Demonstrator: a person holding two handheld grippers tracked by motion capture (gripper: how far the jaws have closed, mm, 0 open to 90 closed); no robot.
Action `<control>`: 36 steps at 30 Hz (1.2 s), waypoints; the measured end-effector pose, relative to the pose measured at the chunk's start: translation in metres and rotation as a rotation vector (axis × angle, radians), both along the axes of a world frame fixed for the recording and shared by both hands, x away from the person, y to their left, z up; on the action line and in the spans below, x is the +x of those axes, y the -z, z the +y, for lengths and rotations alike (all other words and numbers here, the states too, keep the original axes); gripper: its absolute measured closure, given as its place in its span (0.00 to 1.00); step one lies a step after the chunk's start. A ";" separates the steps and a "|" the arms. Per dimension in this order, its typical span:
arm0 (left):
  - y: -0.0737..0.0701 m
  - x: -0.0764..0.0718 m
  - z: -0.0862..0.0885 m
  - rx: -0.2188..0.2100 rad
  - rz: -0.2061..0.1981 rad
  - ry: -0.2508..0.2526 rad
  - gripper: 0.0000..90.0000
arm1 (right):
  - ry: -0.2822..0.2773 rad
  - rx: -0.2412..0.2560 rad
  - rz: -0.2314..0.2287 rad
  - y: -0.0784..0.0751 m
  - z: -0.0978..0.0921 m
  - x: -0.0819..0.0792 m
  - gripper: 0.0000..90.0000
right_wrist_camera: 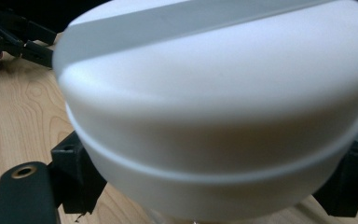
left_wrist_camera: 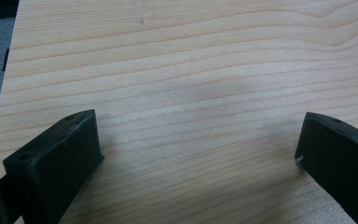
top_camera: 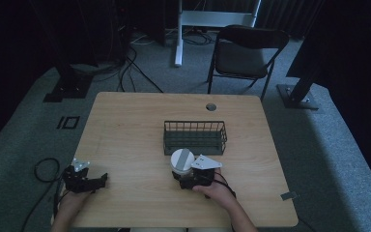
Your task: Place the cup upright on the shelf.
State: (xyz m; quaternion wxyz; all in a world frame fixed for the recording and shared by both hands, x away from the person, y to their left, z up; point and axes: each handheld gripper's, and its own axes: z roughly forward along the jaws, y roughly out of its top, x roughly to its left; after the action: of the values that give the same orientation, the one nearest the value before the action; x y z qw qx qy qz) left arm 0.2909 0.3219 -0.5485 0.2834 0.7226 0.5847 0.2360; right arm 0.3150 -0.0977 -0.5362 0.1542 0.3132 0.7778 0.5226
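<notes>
Wooden bench (top_camera: 125, 121) is dimly lit. White lidded jar (top_camera: 182, 162) is clamped in right tongs (top_camera: 189, 180), just in front of wire basket (top_camera: 194, 137), which lies straight ahead. Left tongs (top_camera: 84, 181) are held wide, empty, well apart.

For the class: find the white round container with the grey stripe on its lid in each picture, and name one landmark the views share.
High view: white container at table centre, just in front of the wire basket.
Left gripper view: not in it.
Right gripper view: container close up between the jaws.
Shared landmark: the wooden table.
</notes>
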 end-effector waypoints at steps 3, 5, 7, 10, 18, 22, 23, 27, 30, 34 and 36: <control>0.000 0.000 0.000 0.000 0.000 0.000 0.00 | 0.004 0.003 0.009 0.000 0.001 0.001 0.15; 0.000 0.000 0.000 0.000 0.000 0.000 0.00 | 0.000 0.005 0.011 0.001 0.002 0.002 0.15; 0.000 0.000 0.000 0.000 0.000 0.000 0.00 | 0.001 0.004 0.010 0.001 0.003 0.002 0.15; 0.000 0.000 0.000 0.000 0.000 0.000 0.00 | 0.003 -0.017 0.001 0.002 0.005 0.002 0.16; 0.000 0.000 0.000 0.000 0.000 0.000 0.00 | 0.008 -0.039 -0.010 0.000 0.008 0.004 0.20; 0.000 0.000 0.000 0.000 0.000 0.000 0.00 | -0.002 -0.051 -0.006 -0.002 0.009 0.003 0.20; 0.000 0.000 0.000 0.000 0.000 0.000 0.00 | -0.008 -0.051 -0.010 -0.003 0.009 0.002 0.20; 0.000 0.000 0.000 0.000 0.000 0.000 0.00 | -0.021 -0.043 -0.015 -0.009 0.012 0.000 0.20; 0.000 0.000 0.000 0.000 0.000 0.000 0.00 | -0.041 -0.037 -0.015 -0.016 0.015 -0.001 0.20; 0.000 0.000 0.000 0.000 0.000 0.000 0.00 | -0.057 -0.027 -0.012 -0.024 0.019 -0.002 0.20; 0.000 0.000 0.000 0.000 0.000 0.000 0.00 | -0.060 -0.025 -0.011 -0.027 0.021 -0.001 0.20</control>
State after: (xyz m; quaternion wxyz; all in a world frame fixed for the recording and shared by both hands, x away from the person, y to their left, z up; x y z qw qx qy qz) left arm 0.2909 0.3219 -0.5485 0.2833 0.7227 0.5846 0.2359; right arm 0.3139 -0.0766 -0.5089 0.1467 0.2849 0.7924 0.5191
